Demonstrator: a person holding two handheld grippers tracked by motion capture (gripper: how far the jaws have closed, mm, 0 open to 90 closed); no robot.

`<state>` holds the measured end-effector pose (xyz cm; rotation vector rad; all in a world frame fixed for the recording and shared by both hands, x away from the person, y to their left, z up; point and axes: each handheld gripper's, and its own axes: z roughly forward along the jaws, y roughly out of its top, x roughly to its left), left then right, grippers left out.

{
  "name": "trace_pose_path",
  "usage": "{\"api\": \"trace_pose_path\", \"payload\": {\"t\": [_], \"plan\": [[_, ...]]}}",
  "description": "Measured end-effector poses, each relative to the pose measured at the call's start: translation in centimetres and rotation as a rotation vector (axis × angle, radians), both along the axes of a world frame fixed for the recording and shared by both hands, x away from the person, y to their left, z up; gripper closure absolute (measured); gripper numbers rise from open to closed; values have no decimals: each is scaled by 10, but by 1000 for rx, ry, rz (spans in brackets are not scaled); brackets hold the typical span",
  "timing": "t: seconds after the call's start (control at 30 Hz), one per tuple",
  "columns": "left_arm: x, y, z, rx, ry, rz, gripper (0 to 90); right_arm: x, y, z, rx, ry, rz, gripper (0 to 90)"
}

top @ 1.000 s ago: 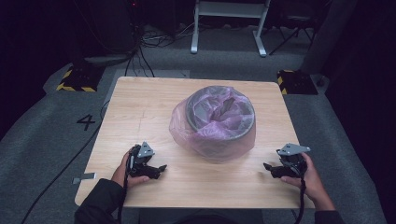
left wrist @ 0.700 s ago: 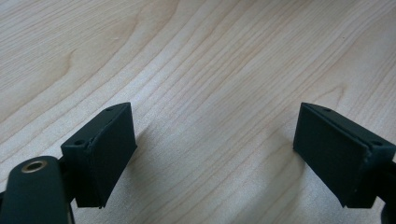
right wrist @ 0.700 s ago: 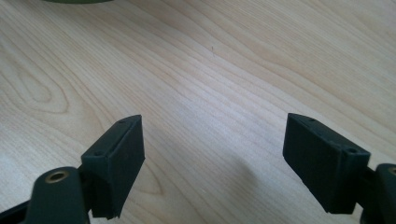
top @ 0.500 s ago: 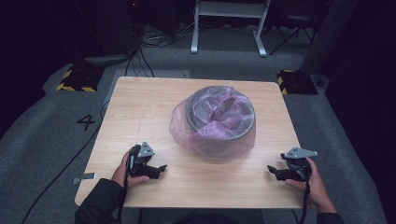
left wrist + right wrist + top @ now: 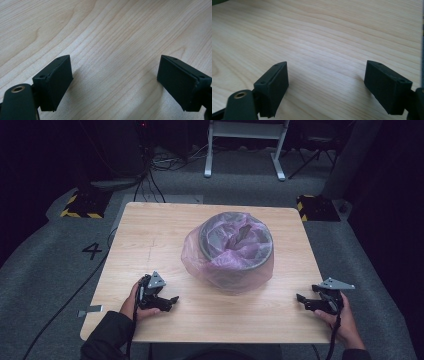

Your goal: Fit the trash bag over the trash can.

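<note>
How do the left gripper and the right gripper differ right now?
The left gripper sits over the table, near its front left; the right gripper sits at the table's right edge, with its hand past the edge. The left gripper is closer to the bagged bin than the right gripper. Both stand open with nothing between the jaws, both point inward, and neither touches the bin.

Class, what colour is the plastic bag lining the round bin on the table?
The plastic bag is translucent pinkish-purple, draped over the grey bin; the high view shows it best.
</note>
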<state>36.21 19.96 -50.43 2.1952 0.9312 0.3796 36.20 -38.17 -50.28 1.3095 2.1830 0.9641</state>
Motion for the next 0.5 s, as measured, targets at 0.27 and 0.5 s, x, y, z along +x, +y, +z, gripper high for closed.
{"api": "trace_pose_path", "payload": {"t": [0.27,0.5], "plan": [[0,0,0,1,0,-1,127,2,-7,0,-4,0,-40,174],[0,0,0,0,0,0,127,2,-6,0,-6,0,-46,166]]}}
